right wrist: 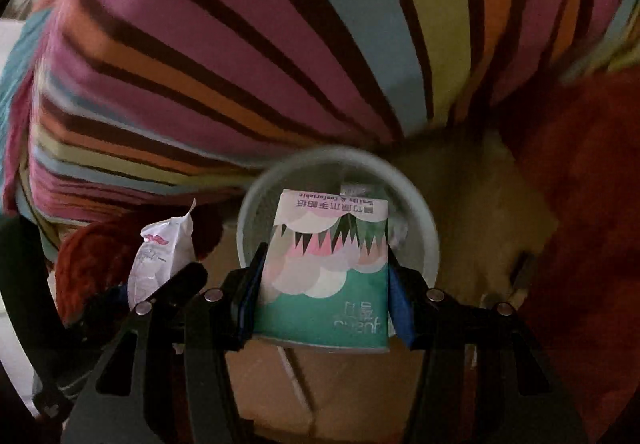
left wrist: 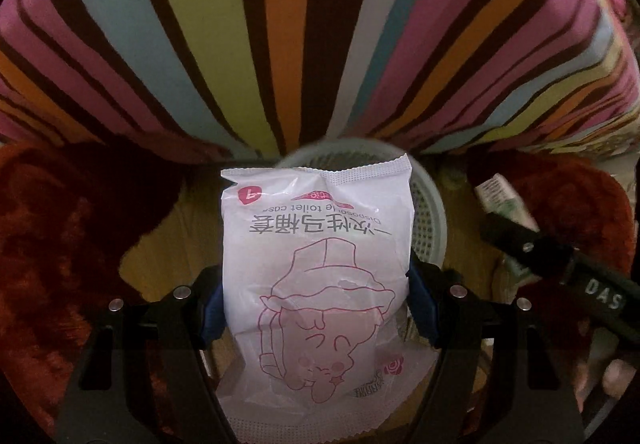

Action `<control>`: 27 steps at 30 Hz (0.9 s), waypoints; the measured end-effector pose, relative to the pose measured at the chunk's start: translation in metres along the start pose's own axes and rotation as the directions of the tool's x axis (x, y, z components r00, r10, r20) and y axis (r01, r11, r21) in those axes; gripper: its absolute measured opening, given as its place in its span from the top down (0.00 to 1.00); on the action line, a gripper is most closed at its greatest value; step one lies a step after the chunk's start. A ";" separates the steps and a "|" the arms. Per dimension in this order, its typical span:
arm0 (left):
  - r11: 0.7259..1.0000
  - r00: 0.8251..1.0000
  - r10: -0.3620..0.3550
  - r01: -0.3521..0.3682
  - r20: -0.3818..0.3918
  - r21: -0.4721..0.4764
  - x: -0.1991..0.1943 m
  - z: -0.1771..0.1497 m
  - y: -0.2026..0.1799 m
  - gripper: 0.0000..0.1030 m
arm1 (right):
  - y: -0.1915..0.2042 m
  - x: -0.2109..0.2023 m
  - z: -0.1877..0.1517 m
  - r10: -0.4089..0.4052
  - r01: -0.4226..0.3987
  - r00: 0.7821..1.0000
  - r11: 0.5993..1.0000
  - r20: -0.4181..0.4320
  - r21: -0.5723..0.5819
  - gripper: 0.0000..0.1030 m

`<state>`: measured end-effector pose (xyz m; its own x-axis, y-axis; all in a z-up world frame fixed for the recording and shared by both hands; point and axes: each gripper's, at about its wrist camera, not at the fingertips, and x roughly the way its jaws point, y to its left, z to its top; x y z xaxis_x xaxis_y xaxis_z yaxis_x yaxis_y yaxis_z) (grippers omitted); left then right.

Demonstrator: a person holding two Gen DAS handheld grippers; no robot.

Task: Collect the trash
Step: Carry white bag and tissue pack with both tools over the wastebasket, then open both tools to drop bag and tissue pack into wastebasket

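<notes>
The left gripper (left wrist: 316, 308) clamps a white toilet seat cover packet (left wrist: 316, 276) (cartoon print, upside down) in front of the pale mesh wastebasket (left wrist: 430, 219). The right gripper (right wrist: 322, 292) pinches a green tissue pack (right wrist: 324, 284) above the basket's mouth, where something, perhaps wrappers, already lies. A striped bedcover (left wrist: 320, 23) hangs behind.

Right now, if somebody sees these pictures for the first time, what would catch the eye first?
First the bright striped fabric filling the top of both views. Then the white plastic packet with a pink cartoon, clamped in the left gripper, and the green-and-pink tissue pack, clamped in the right gripper, both above the pale round plastic basket.
</notes>
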<state>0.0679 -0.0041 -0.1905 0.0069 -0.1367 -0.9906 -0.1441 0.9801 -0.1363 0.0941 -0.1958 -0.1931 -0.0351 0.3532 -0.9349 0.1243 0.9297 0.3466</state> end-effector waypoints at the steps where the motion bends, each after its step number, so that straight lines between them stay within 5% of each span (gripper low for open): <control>1: 1.000 1.000 -0.002 0.001 -0.029 -0.011 0.008 0.002 0.001 0.31 | -0.004 0.007 0.001 0.004 -0.004 1.000 1.000 -0.026 0.024 0.51; 16: 0.996 0.974 -0.003 -0.018 -0.226 -0.091 0.067 -0.001 0.007 0.30 | -0.018 0.063 0.000 0.028 -0.001 0.982 0.990 -0.186 0.144 0.50; 18: 0.994 0.967 -0.001 -0.027 -0.254 -0.108 0.074 -0.001 0.009 0.22 | -0.019 0.069 -0.001 0.048 -0.015 0.976 0.988 -0.213 0.155 0.41; 20: 0.991 0.965 0.011 -0.045 -0.261 -0.125 0.078 -0.002 0.011 0.13 | -0.021 0.074 -0.002 0.052 -0.012 0.972 0.985 -0.230 0.173 0.09; 27: 0.986 0.965 -0.002 -0.042 -0.264 -0.163 0.080 -0.001 0.018 0.13 | -0.028 0.074 -0.003 0.053 -0.006 0.975 0.977 -0.214 0.214 0.09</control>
<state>0.0651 0.0022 -0.2718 -0.2540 -0.1720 -0.9518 -0.3033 0.9486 -0.0905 0.0846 -0.1956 -0.2715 -0.2402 0.4159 -0.8771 0.3337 0.8839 0.3277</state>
